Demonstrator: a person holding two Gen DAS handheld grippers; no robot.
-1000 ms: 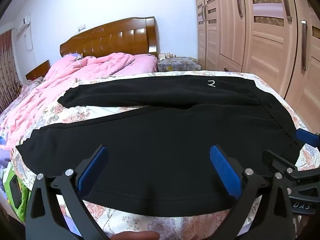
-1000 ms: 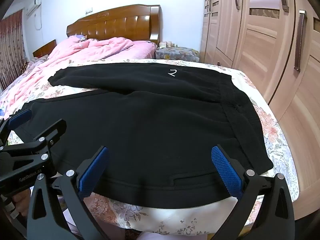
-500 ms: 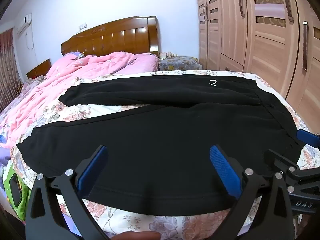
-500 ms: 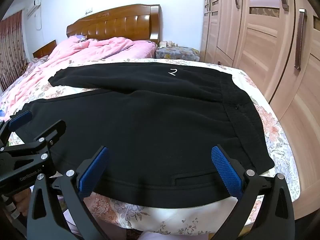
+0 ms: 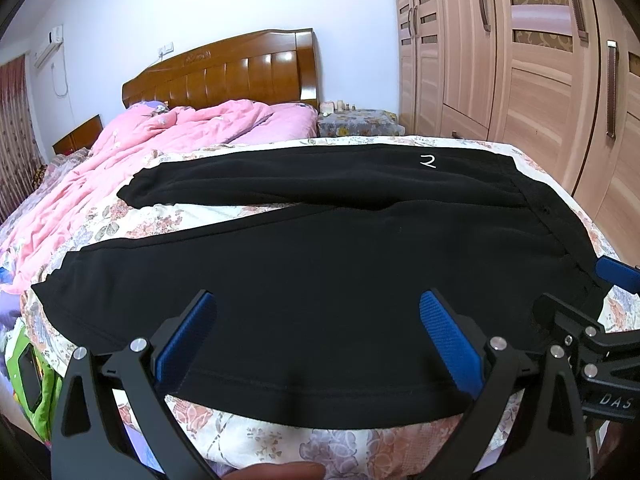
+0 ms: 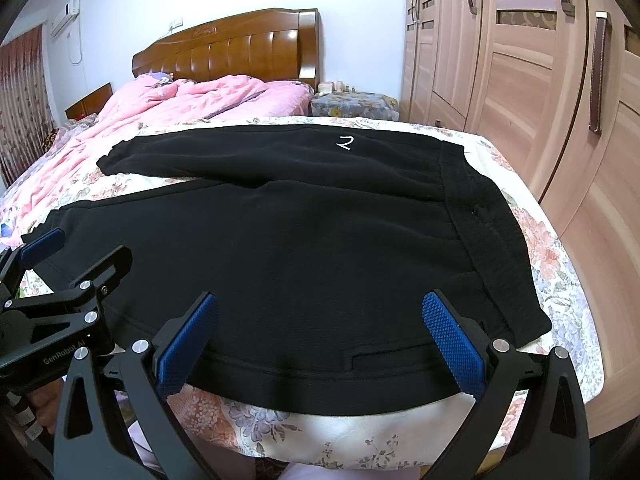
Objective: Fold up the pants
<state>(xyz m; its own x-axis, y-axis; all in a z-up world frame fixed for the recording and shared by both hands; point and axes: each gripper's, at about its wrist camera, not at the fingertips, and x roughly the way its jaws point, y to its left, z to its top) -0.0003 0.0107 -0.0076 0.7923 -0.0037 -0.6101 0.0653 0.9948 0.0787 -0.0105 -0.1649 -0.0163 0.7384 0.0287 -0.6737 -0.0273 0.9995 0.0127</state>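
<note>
Black pants lie spread flat on the bed, waistband to the right, two legs reaching left, a small white mark on the far leg. They also show in the right wrist view. My left gripper is open and empty, hovering over the near leg's front edge. My right gripper is open and empty over the near edge by the waistband. Each gripper shows at the side of the other's view.
The bed has a floral sheet and a pink quilt bunched at the far left by the wooden headboard. Wooden wardrobes stand close on the right. A covered nightstand is behind the bed.
Both grippers have drawn back and up very slightly; the pants have not moved.
</note>
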